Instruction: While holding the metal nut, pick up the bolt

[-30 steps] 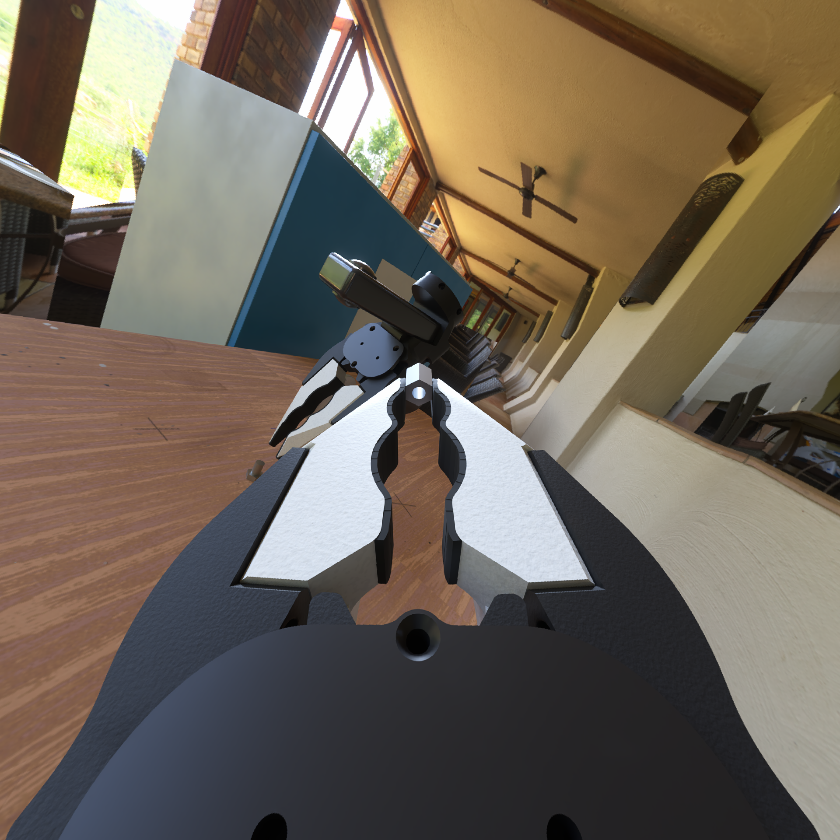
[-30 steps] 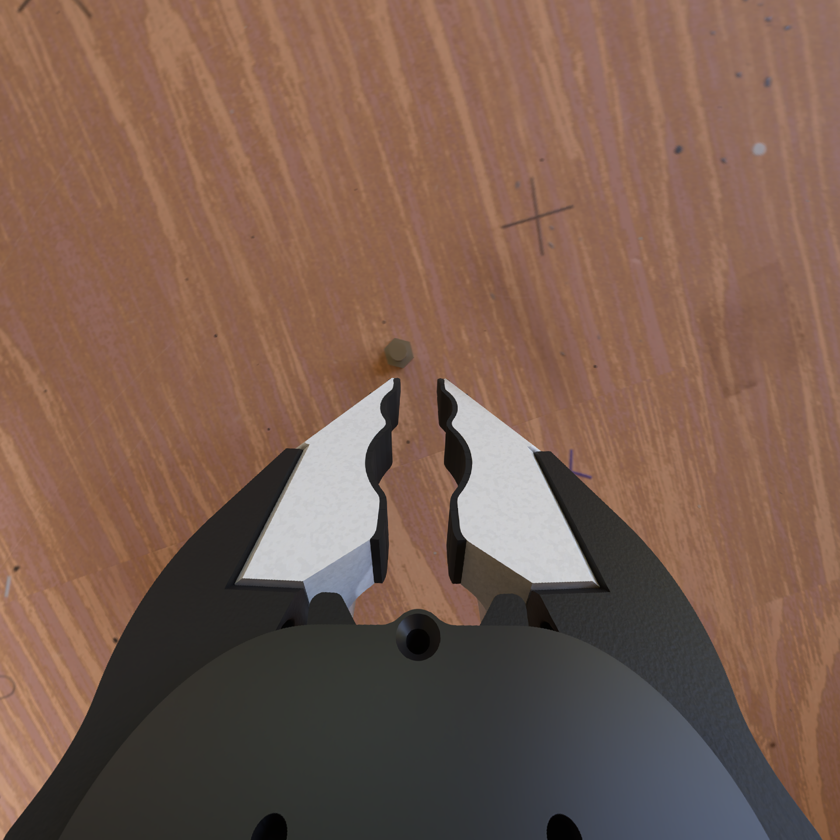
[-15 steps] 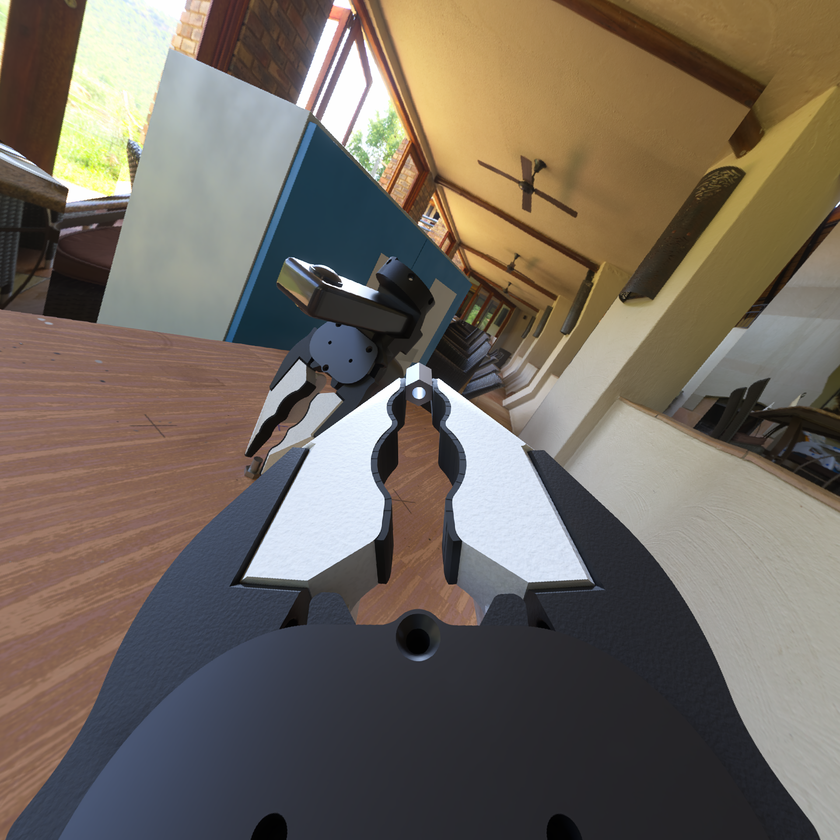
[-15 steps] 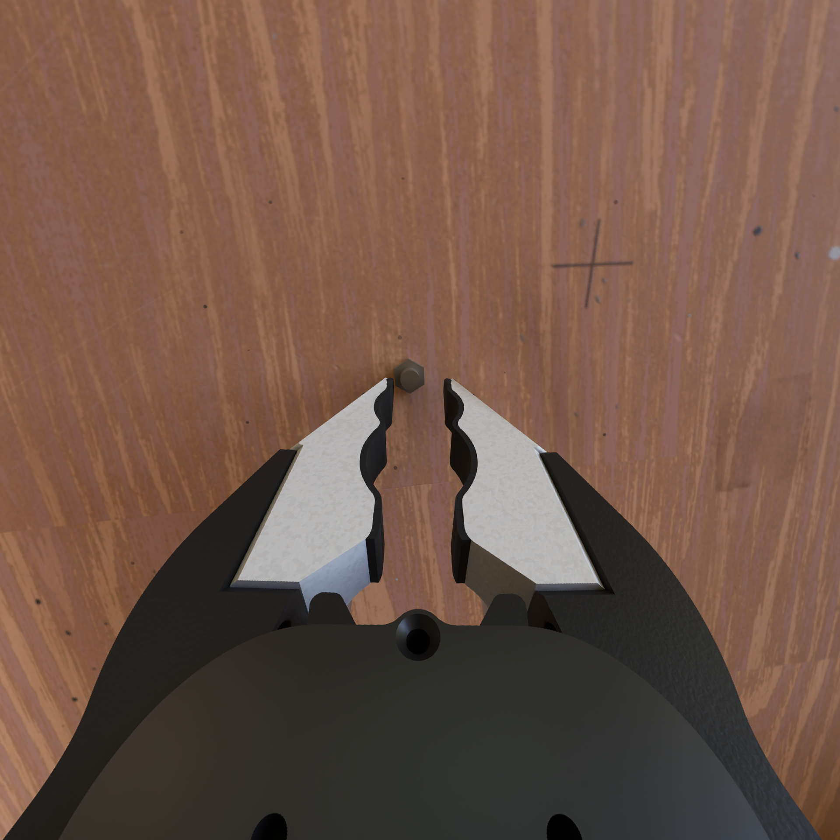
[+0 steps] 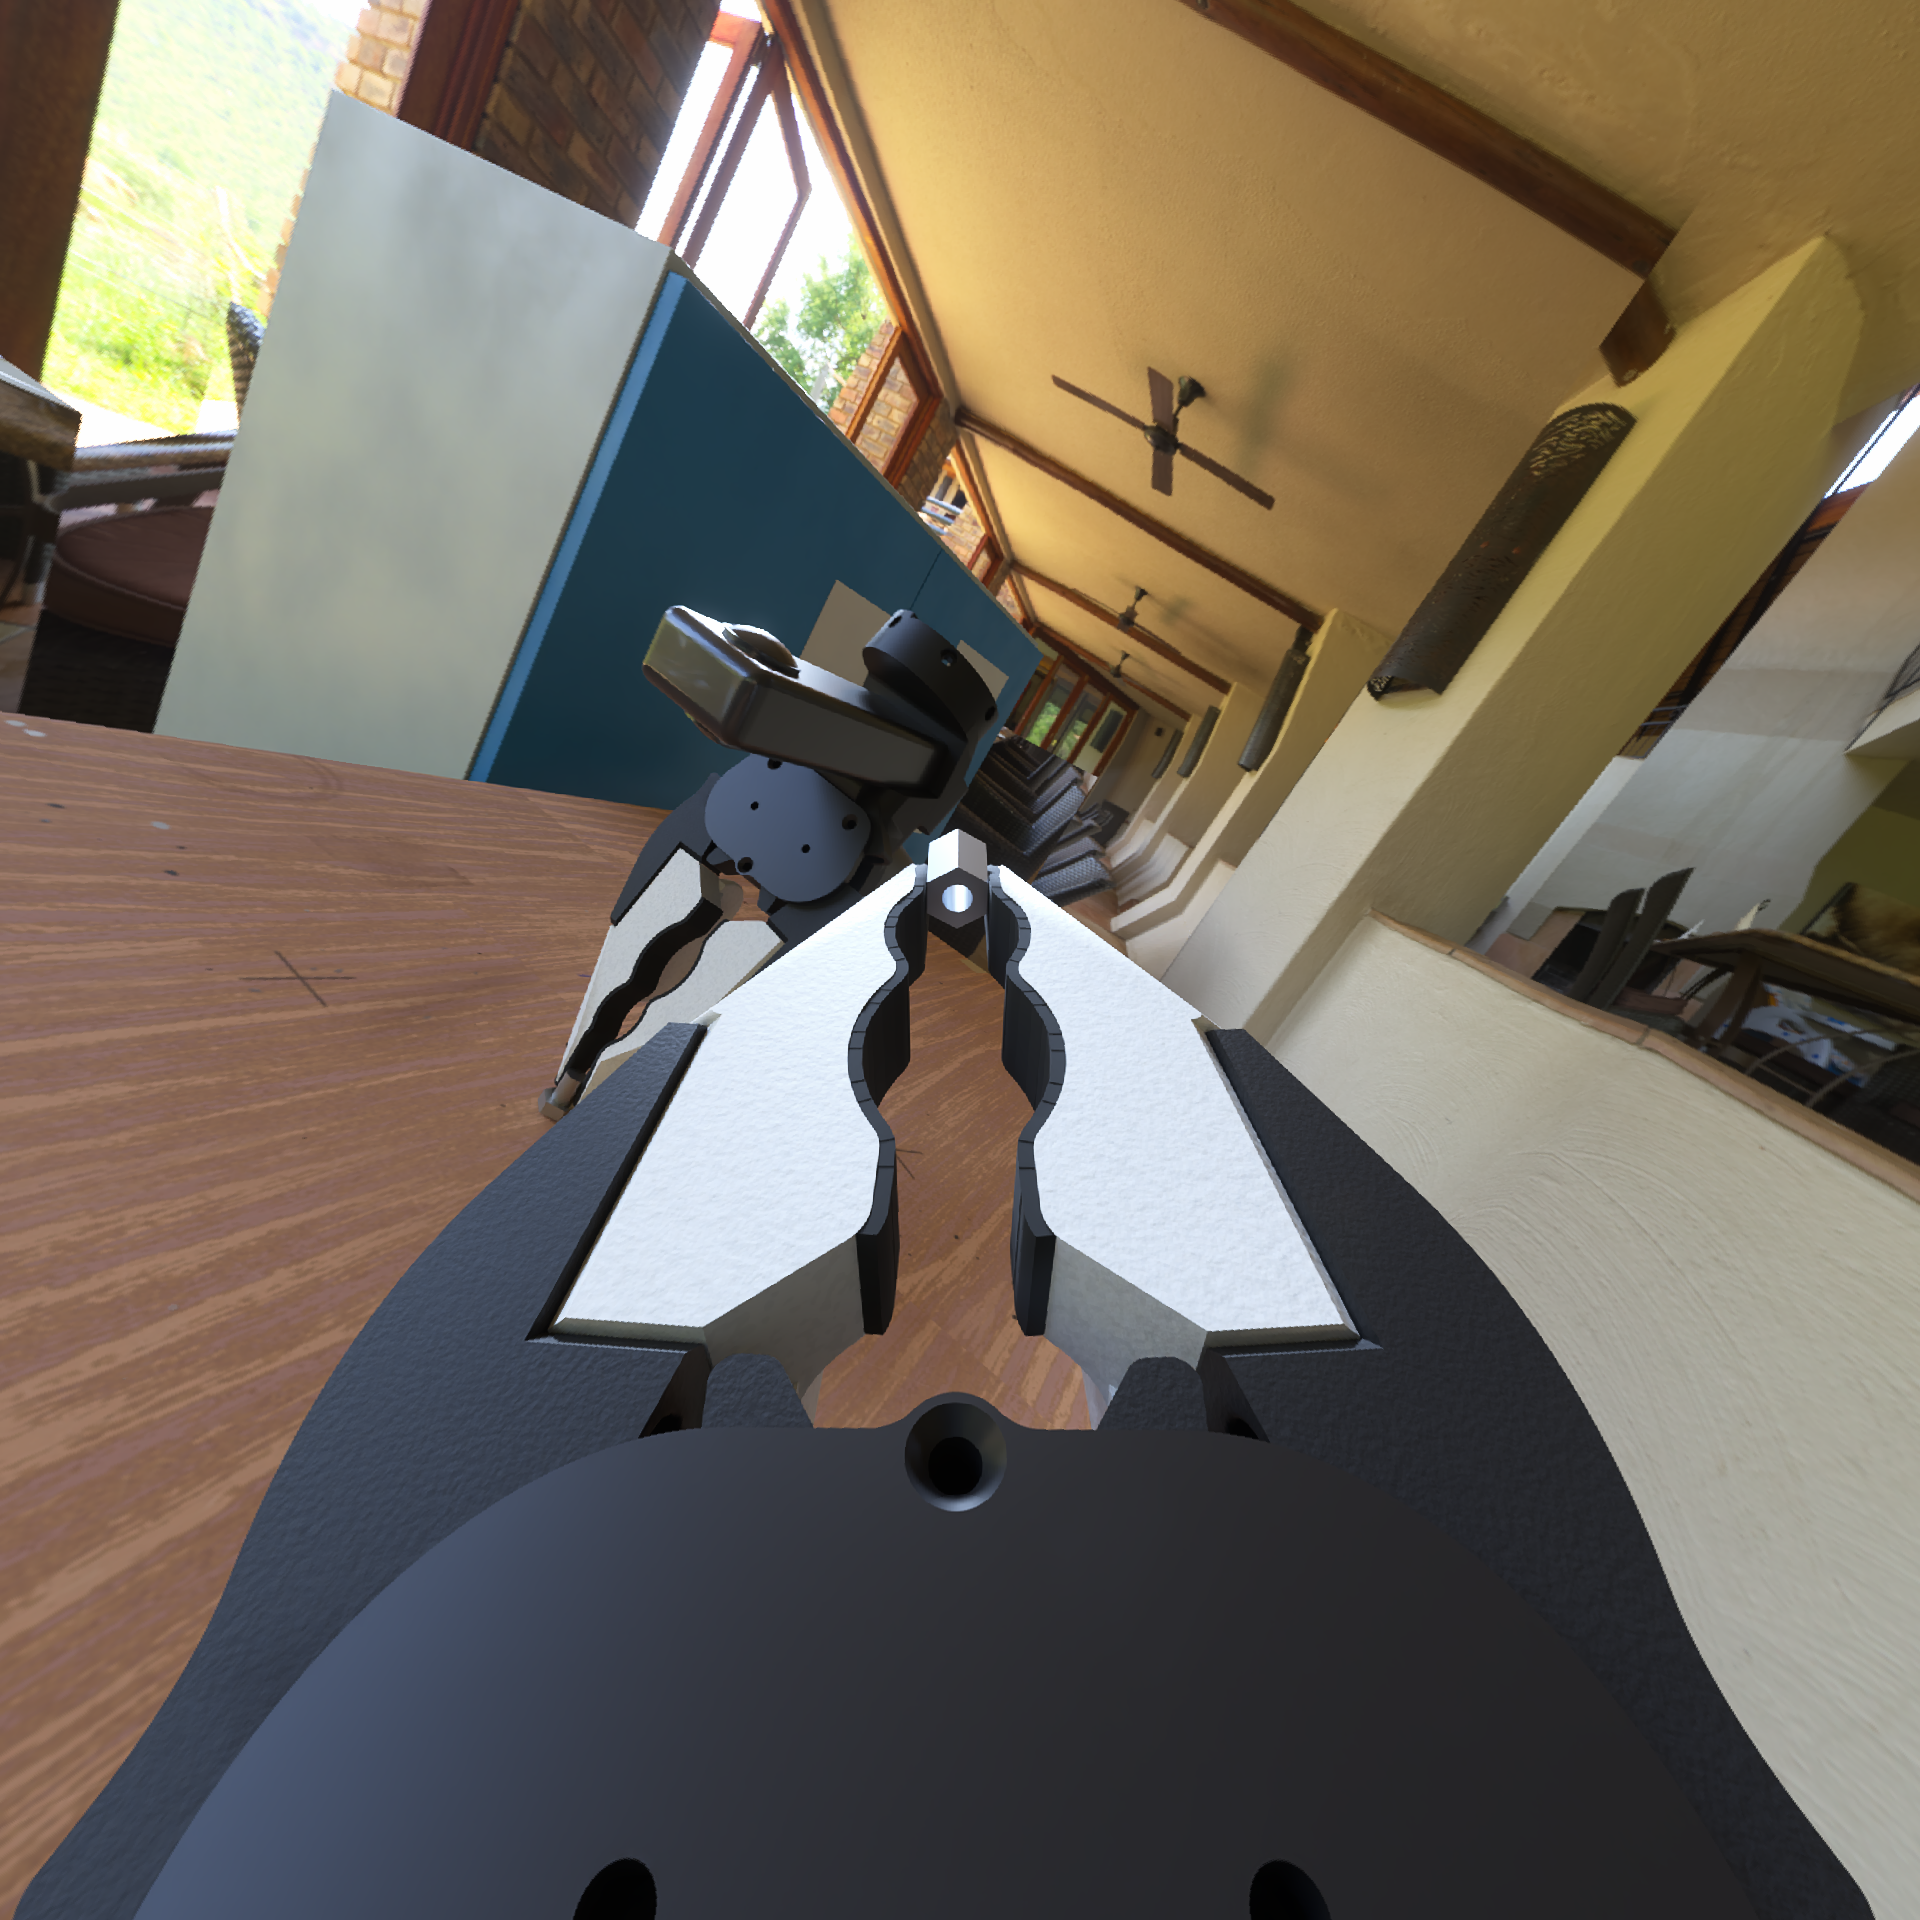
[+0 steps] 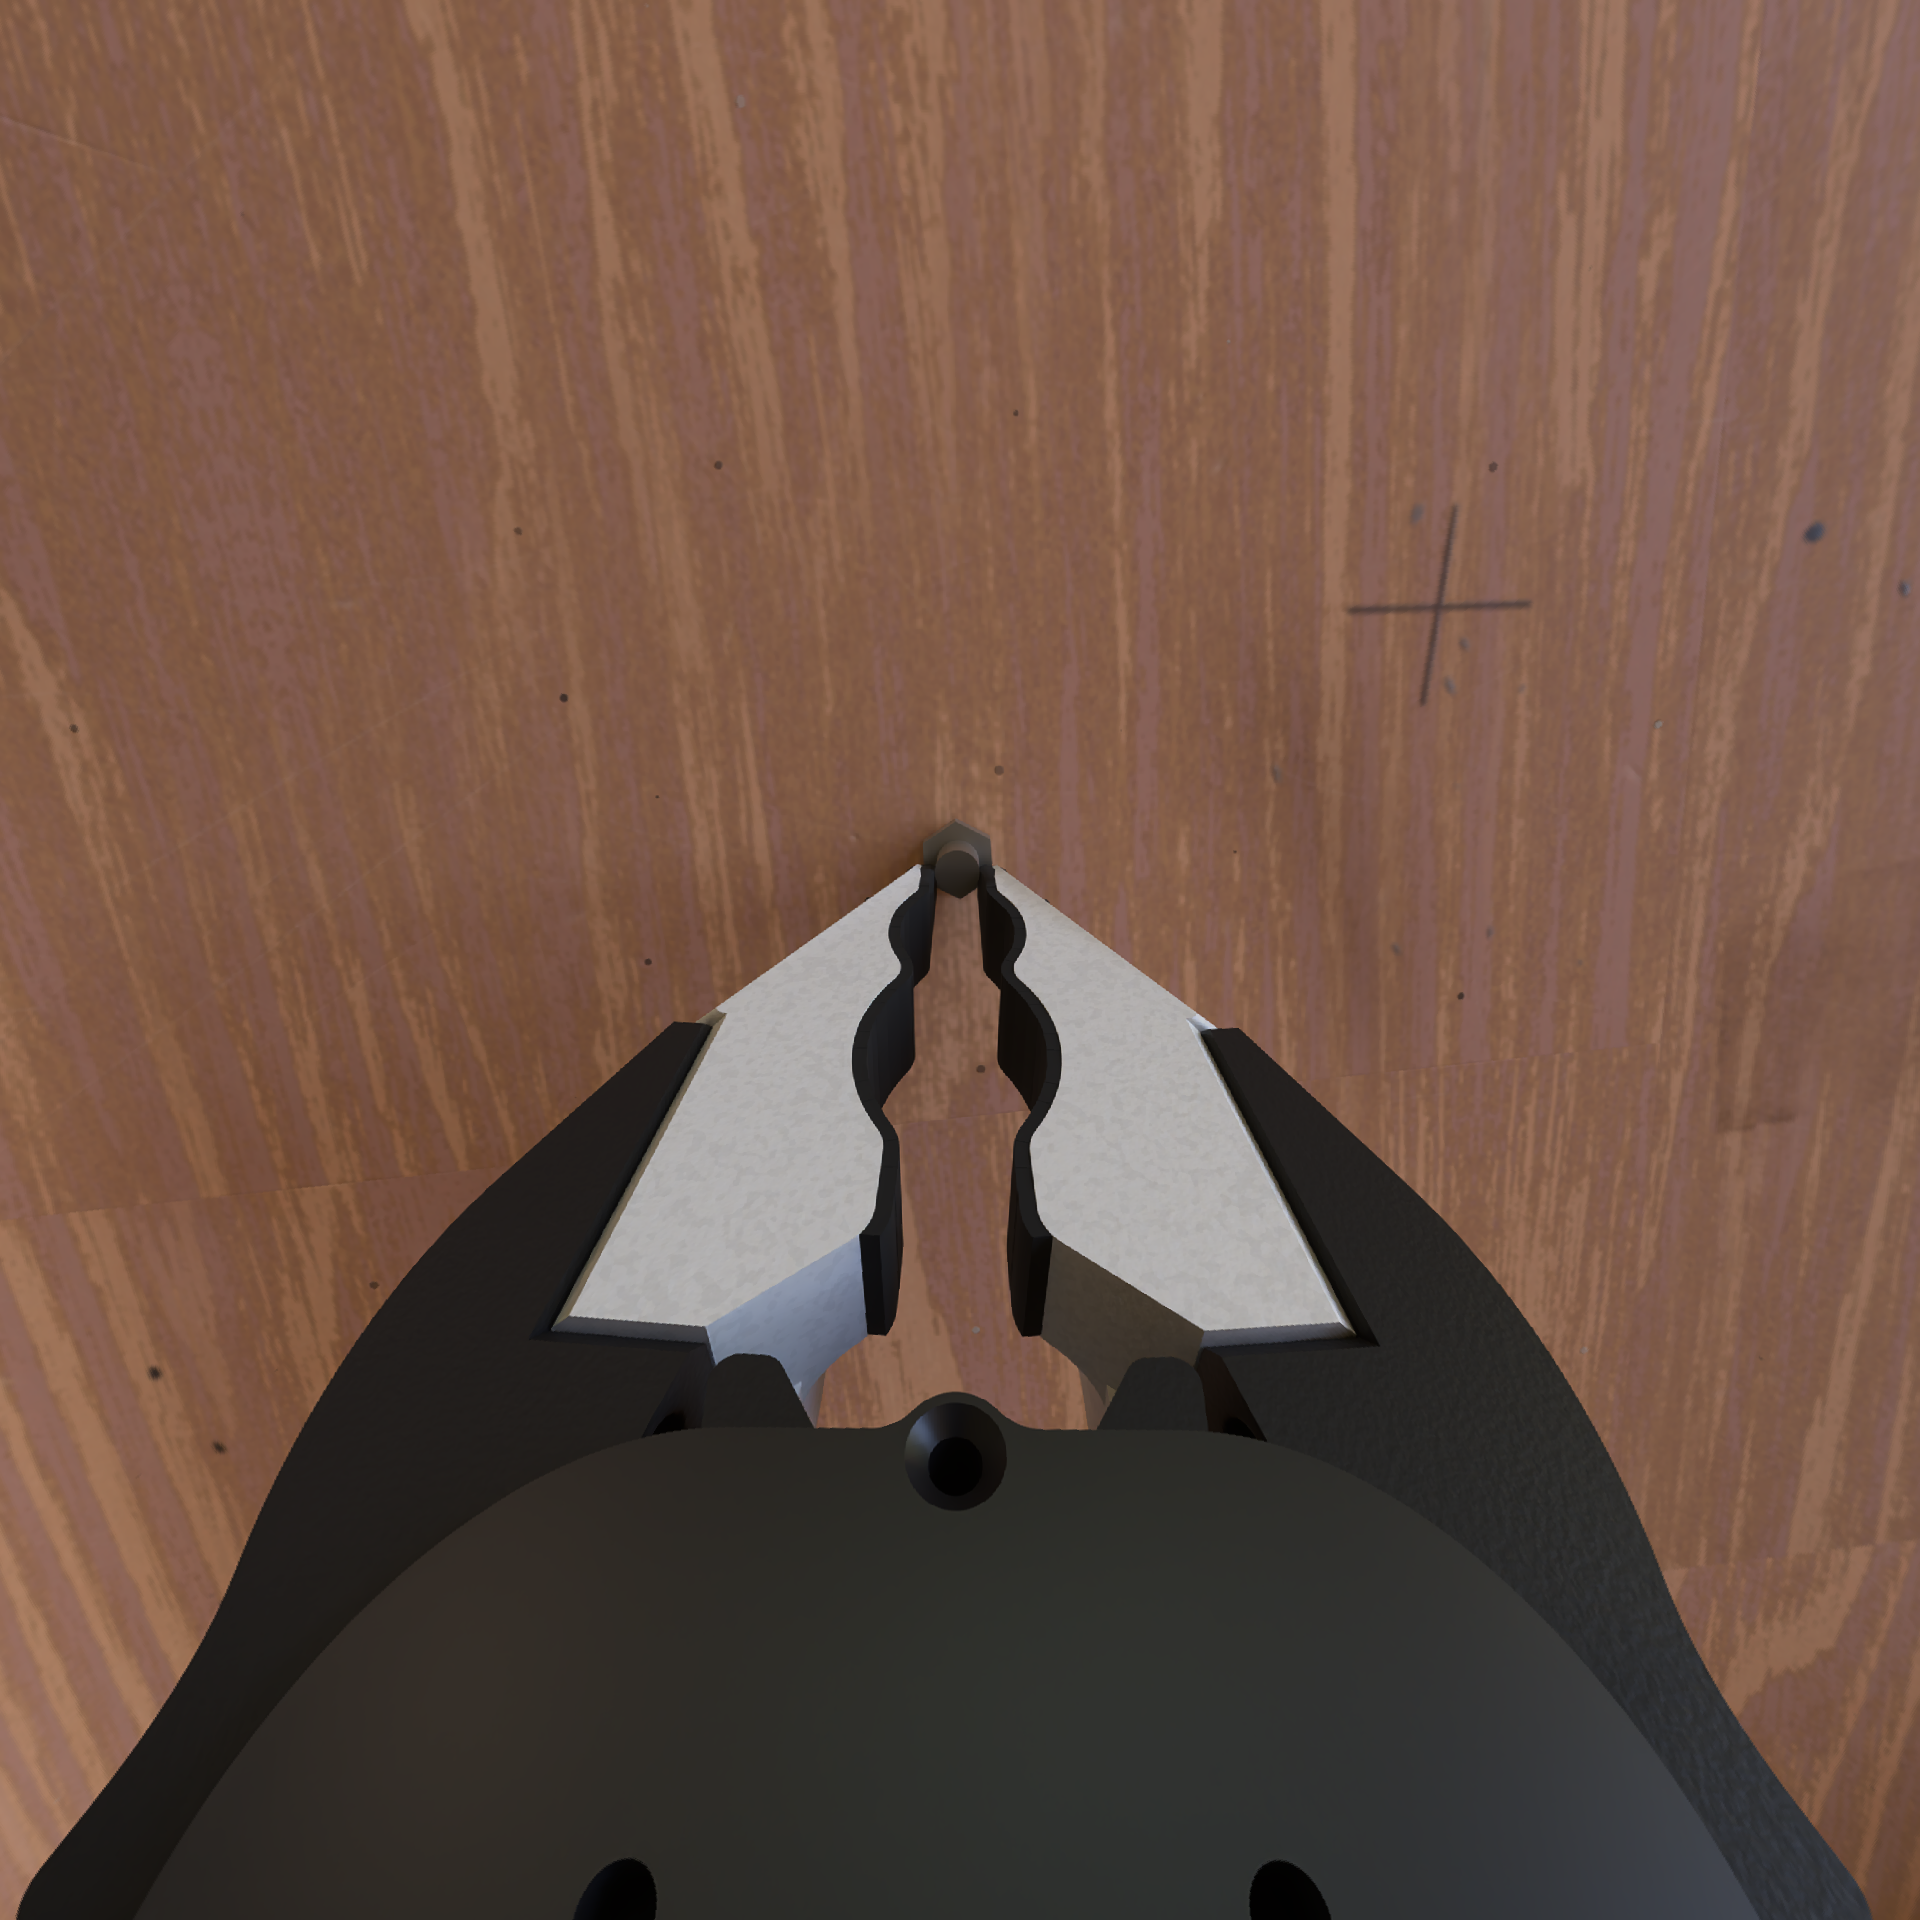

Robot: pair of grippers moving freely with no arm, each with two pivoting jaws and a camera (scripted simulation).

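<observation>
Wood-grain worktop [image 6: 520, 520] fills my right wrist view, with no edge or corner of it in sight; in the left wrist view its far edge runs along below a white and blue panel [image 5: 436, 499]. My left tool [image 5: 958, 902] is clamped on the metal nut [image 5: 956, 896], held up off the wood. A second ago my right tool [image 6: 956, 871] hung spread just short of the bolt [image 6: 956, 860]; now its fingertips have drawn in onto the upright shank (head down on the wood), so I judge the grip made and the lift next. From the left view, that tool's tips [image 5: 569, 1086] touch down by the bolt, well inside the far edge, with bare wood all round. A pencilled cross [image 6: 1439, 605] lies near, clear of the lift.
</observation>
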